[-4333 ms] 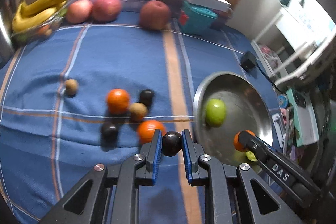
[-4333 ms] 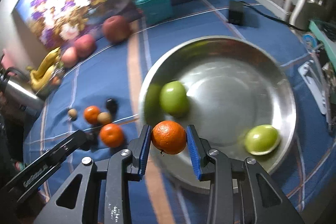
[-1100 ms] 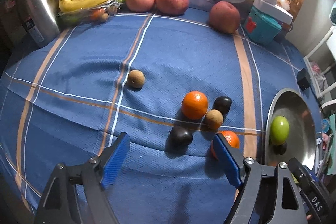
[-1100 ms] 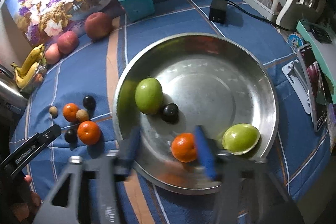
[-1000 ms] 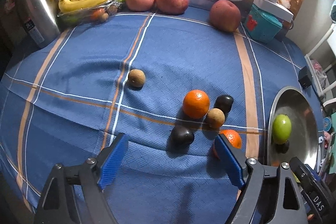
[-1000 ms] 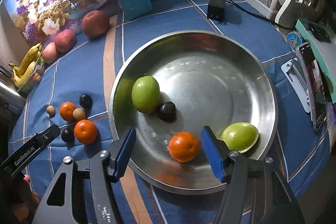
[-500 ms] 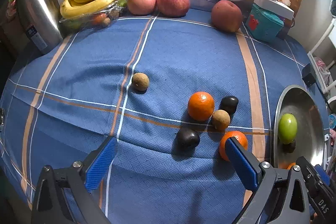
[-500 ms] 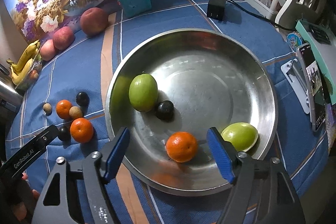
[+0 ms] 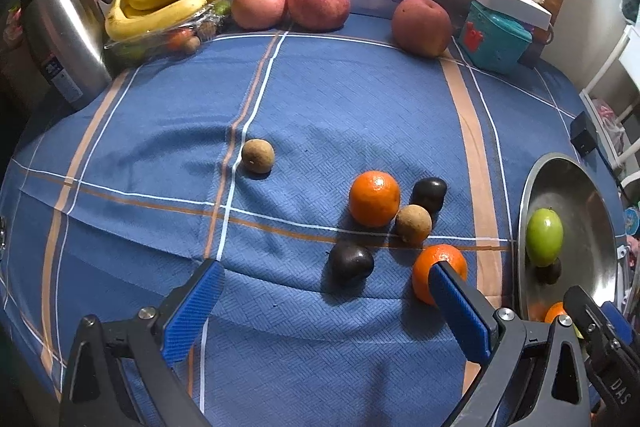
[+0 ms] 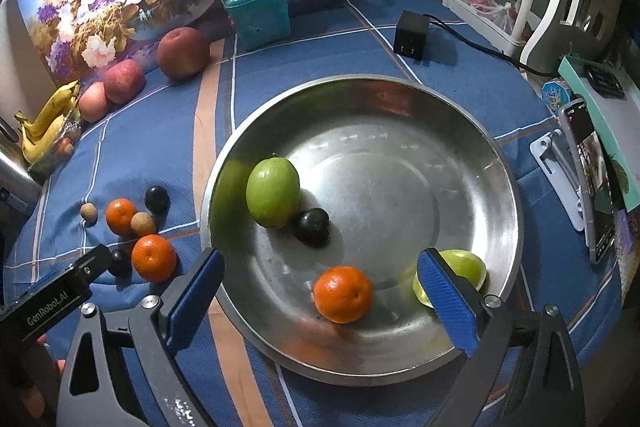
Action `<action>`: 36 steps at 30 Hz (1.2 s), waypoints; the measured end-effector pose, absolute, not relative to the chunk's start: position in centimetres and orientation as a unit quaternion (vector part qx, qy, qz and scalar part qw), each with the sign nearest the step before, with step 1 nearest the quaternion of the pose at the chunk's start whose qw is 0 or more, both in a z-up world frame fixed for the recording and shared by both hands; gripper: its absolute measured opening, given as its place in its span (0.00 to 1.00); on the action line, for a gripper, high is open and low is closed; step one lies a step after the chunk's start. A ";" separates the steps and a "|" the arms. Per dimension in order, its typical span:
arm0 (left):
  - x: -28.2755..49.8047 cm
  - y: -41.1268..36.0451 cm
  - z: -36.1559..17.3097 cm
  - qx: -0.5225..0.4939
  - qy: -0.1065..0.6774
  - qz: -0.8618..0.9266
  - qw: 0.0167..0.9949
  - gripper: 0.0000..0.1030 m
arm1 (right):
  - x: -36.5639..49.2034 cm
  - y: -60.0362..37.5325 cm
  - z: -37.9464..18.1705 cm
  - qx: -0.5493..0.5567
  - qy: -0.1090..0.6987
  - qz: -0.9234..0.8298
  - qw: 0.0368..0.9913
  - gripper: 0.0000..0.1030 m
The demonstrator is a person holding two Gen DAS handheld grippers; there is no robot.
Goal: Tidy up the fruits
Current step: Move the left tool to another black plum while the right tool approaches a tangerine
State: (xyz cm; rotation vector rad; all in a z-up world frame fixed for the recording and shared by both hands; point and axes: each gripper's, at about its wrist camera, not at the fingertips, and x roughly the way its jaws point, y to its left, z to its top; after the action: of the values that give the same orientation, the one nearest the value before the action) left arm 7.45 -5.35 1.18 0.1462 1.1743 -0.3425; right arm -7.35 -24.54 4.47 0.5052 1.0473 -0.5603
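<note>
Orange [image 10: 343,293] lies between the gaping right claw [image 10: 320,273].

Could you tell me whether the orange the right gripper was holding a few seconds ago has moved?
Yes. The orange has left the open right gripper and now rests in the steel bowl, near its front rim.
</note>
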 end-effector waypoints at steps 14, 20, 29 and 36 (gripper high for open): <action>8.2 -3.9 1.9 0.092 0.534 -0.135 0.829 1.00 | -5.8 -23.0 4.7 0.233 0.493 -0.223 0.808 0.94; 8.8 -2.1 2.2 0.081 0.531 -0.117 0.835 1.00 | -5.2 -22.0 4.9 0.233 0.483 -0.205 0.819 0.94; 10.0 -0.2 2.2 0.040 0.533 -0.114 0.838 1.00 | -4.1 -20.0 5.9 0.227 0.461 -0.167 0.842 0.94; 10.7 0.8 1.9 0.013 0.534 -0.120 0.837 1.00 | -2.3 -17.9 6.0 0.209 0.464 -0.135 0.850 0.94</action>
State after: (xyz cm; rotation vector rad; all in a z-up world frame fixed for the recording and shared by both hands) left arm 10.69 0.82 1.86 0.0265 1.1300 -0.2545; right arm -2.25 -17.89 5.96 0.4399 0.9764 -0.2840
